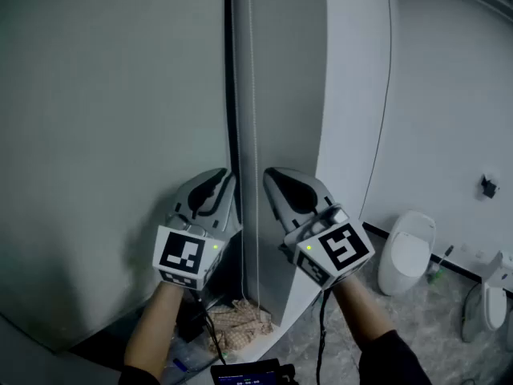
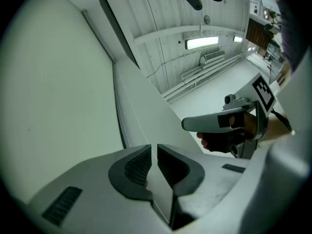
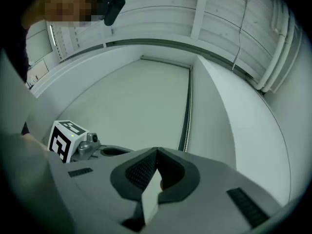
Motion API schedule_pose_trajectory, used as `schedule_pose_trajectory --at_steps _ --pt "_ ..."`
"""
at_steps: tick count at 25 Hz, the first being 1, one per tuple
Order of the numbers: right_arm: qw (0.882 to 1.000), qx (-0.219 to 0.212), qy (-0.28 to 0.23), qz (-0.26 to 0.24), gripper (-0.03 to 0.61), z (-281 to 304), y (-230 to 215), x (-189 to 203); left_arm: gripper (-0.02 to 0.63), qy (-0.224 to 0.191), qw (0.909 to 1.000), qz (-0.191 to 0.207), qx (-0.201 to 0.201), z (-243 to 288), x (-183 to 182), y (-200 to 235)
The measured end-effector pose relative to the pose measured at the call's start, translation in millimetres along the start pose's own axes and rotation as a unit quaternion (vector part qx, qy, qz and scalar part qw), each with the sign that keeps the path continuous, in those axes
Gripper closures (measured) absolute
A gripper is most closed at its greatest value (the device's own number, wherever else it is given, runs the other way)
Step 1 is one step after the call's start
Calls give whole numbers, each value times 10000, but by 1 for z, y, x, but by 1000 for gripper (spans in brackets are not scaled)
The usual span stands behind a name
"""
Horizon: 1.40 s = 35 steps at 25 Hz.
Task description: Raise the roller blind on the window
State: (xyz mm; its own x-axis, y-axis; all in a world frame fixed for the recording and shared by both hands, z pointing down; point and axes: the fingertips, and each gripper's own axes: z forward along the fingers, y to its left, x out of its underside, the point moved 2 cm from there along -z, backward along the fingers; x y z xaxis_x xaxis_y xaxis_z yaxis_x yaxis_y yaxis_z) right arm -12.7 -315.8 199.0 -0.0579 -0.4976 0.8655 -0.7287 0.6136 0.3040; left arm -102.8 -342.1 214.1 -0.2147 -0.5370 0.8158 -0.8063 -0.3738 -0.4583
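The grey roller blind (image 1: 112, 135) hangs lowered over the window at the left. Its thin bead chain (image 1: 256, 95) drops along the dark frame strip beside a white pillar (image 1: 353, 95). My left gripper (image 1: 228, 179) is up against the chain; in the left gripper view the bead chain (image 2: 134, 116) runs straight into the narrow slit between the nearly closed jaws of the left gripper (image 2: 154, 147). My right gripper (image 1: 272, 179) is level with it, just right of the chain. Its jaws meet at the tips (image 3: 156, 151) with nothing seen between them.
White sanitary fixtures stand on the floor at right (image 1: 405, 255) and far right (image 1: 489, 303). A crumpled cloth (image 1: 240, 319) lies at the foot of the pillar, and a dark device (image 1: 252, 371) is at the bottom edge. A thin cable (image 1: 381, 119) runs down the white wall.
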Motion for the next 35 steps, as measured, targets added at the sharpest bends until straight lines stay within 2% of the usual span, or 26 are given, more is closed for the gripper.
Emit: schedule_pose_trajectory --at_steps 3,8,11,15,18,22,27,31,35 --pt "9999 76 -140 -21 569 1 1 -4 596 12 9999 -95 115 -1 4 1" --pt "9994 337 -20 67 569 -4 14 9 597 66 9989 -356 308 -8 29 -2" --pt "9990 246 24 371 569 -13 24 16 596 230 9968 -630 431 -5 51 -6" --pt "9981 284 -31 548 569 -32 30 19 596 567 9931 -911 477 7 92 -15" --pt "9966 461 220 643 569 -49 20 42 596 855 9877 -1196 526 26 132 -27" --pt "9947 541 300 817 569 -61 9 69 596 1055 9795 -1644 498 52 169 -36" --pt "9917 692 590 910 569 -69 -13 92 595 1012 9672 -2221 698 86 178 -36" --pt "9888 788 820 964 569 -73 -21 113 595 902 9665 -2266 800 86 183 -36" --pt "9886 754 639 1139 569 -83 -25 117 595 794 9659 -2268 961 84 181 -48"
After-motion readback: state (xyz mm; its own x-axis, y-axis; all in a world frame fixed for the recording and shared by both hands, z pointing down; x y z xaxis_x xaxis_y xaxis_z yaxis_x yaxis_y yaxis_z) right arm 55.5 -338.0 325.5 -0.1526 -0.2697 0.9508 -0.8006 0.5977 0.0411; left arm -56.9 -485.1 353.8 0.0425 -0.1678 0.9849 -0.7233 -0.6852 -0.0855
